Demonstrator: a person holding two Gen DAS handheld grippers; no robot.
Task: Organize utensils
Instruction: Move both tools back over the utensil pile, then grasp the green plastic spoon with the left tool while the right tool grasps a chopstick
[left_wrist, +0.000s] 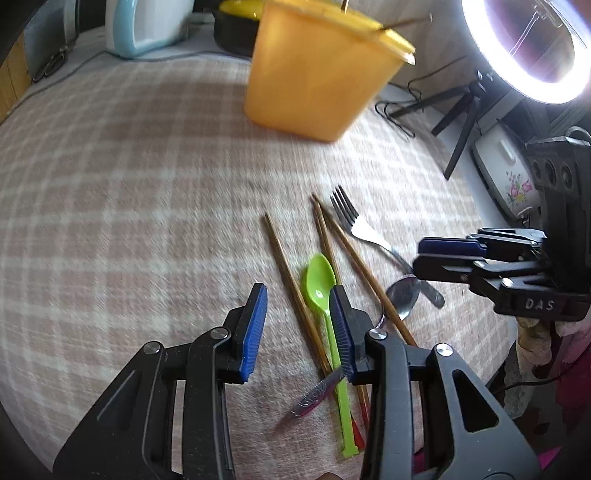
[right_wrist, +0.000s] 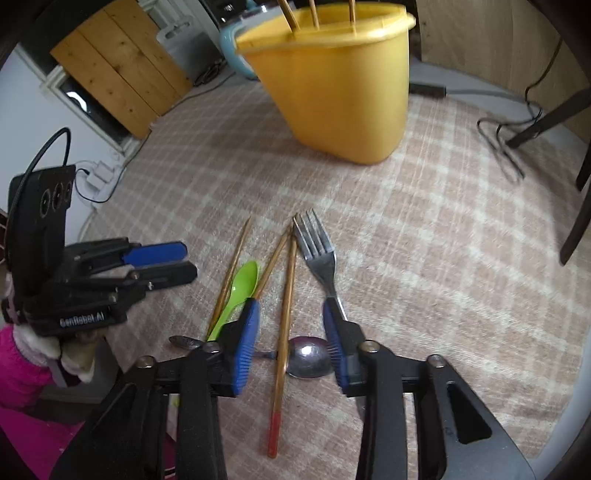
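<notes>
At the bottom of the left wrist view, the left gripper (left_wrist: 298, 325) tilts steeply down toward the checked cloth (left_wrist: 129, 184). Its blue pads stand apart with nothing pressed between them; the right pad overlaps the green plastic spoon (left_wrist: 321, 291) in the picture, but whether it touches is unclear. At the bottom of the right wrist view, the right gripper (right_wrist: 291, 332) also angles down, released. A red-tipped chopstick (right_wrist: 286, 314) runs up through its gap, untouched by either pad. The bowl of a metal spoon (right_wrist: 310, 356) lies low in the gap, close to the right pad.

Just beyond, at centre frame, the utensils lie in a loose fan: the green spoon, three wooden chopsticks (left_wrist: 291, 280) and a metal fork (right_wrist: 317, 251) with tines pointing away. In the right wrist view the other gripper shows at the left edge, held by a hand in a pink sleeve (right_wrist: 22, 369).

Farther back, at upper centre, stands the yellow container (right_wrist: 340, 92), with thin wooden sticks poking out of its top. A lit ring light (left_wrist: 532, 48) fills the upper right of the left wrist view.
</notes>
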